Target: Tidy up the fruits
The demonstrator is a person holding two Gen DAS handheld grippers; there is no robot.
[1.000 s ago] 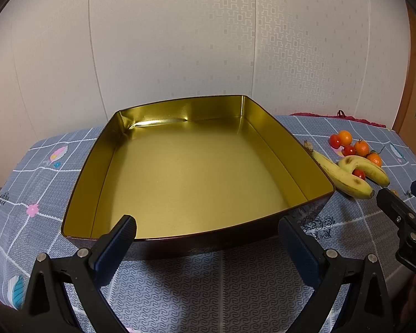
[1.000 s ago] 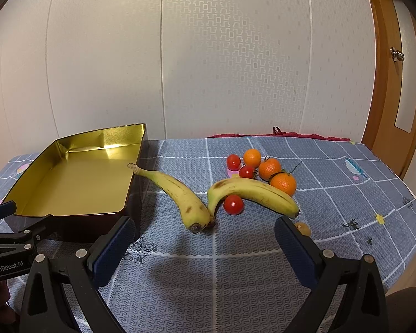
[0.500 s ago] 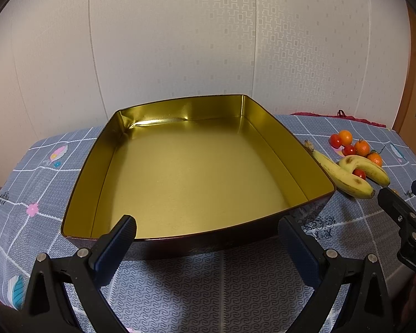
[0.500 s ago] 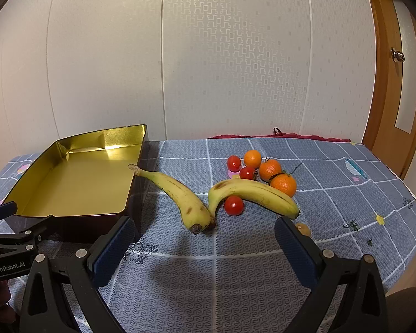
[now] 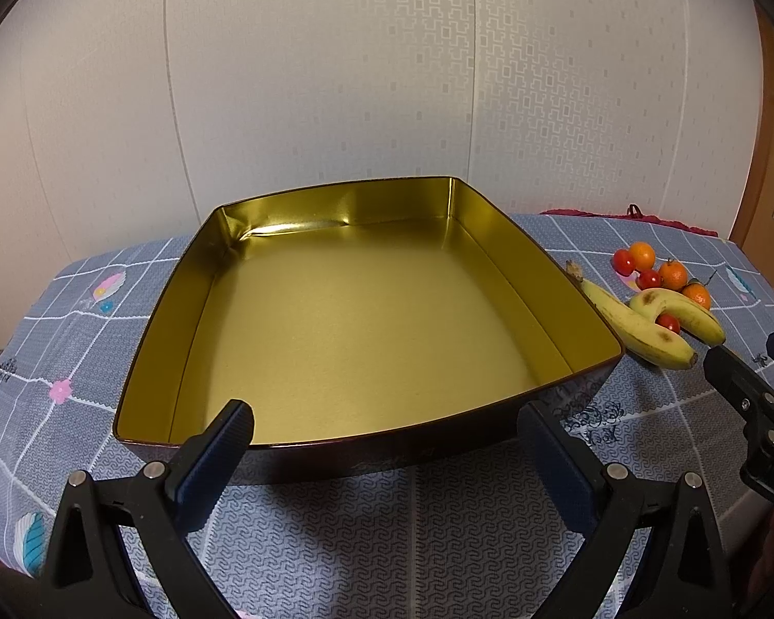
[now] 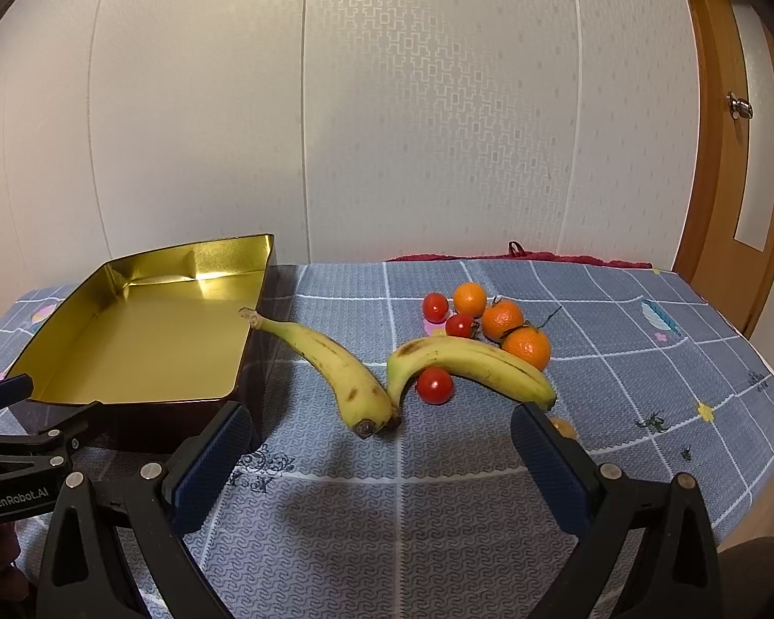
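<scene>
While the tin is sitting empty on the surface, all the fruit is lying just right of it; the left gripper is facing the tin, the right gripper the bananas, both gaping wide, likely readying a first pick.

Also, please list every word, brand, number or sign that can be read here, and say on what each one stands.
"GenRobot.AI": white letters on the left gripper body, in the right wrist view.
"D": a cut-off white letter on the right gripper body, in the left wrist view; the rest is out of frame.
Nothing else is readable.
</scene>
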